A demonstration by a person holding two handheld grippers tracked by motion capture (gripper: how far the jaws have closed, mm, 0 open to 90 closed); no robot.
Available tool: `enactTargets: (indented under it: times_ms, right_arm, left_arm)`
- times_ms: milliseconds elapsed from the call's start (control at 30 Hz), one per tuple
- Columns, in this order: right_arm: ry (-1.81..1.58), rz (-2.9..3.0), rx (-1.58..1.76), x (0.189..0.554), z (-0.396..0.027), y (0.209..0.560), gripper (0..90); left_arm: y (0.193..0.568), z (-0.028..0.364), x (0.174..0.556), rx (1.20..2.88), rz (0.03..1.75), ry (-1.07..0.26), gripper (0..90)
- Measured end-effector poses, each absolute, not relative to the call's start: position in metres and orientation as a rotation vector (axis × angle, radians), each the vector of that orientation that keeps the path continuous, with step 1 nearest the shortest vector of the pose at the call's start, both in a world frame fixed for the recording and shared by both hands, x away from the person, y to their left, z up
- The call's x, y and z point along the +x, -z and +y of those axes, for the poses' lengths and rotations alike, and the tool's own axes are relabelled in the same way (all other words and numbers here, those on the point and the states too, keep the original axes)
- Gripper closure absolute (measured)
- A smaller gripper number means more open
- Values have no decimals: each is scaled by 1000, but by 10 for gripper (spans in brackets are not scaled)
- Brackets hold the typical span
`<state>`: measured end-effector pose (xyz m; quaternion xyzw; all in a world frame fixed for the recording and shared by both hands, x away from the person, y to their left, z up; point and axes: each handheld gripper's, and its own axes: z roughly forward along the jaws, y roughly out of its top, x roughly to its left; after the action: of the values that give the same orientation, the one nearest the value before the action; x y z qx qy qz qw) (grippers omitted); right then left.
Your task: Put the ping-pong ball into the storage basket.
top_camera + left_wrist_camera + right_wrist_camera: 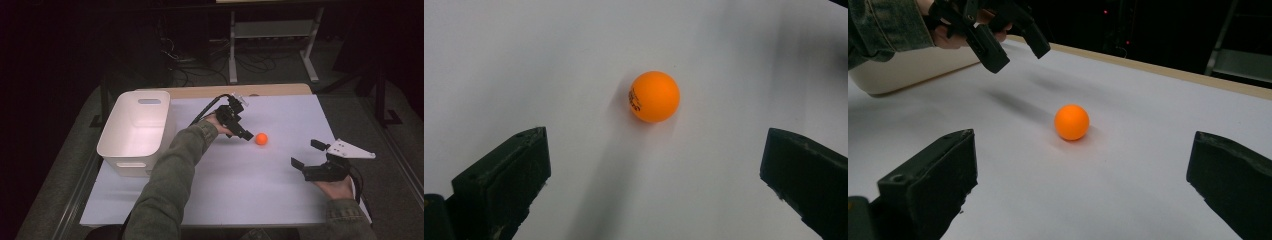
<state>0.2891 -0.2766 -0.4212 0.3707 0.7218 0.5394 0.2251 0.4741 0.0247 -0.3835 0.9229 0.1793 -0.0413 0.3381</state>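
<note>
- A small round orange ball (261,138) of smooth plastic lies on the white table surface (260,200), a little right of the middle in the high view. Nothing touches it.
- In the left gripper view the ball (654,96) carries a small dark print on its left side. It sits ahead of the two black jaws, between their lines but beyond their tips.
- The left gripper (245,131) is held above the table, just beside the ball on its left. Its jaws are spread wide and hold nothing.
- In the right gripper view the left gripper (1013,47) hangs over the table behind the ball (1071,122), and its shadow falls on the white surface under it.
- The right gripper (307,154) is near the right edge of the table, well apart from the ball. Its jaws are also spread wide and are empty. A grey three-cornered plate sits on top of it.
- The person's sleeves are of a grey-green cloth; the left forearm comes across the table from the bottom of the high view.
- A white plastic bin (136,131) with rounded corners and a handle slot stands at the left side of the table. It looks empty inside.
</note>
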Motion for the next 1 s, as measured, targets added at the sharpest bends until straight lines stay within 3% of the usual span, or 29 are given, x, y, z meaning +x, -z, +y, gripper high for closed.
enactTargets:
  times_ms: [1000]
  right_arm:
    - [-1476,2001,1019,290,-275,422,0]
  left_arm:
    - [414,-5,481,2406,398,157,0]
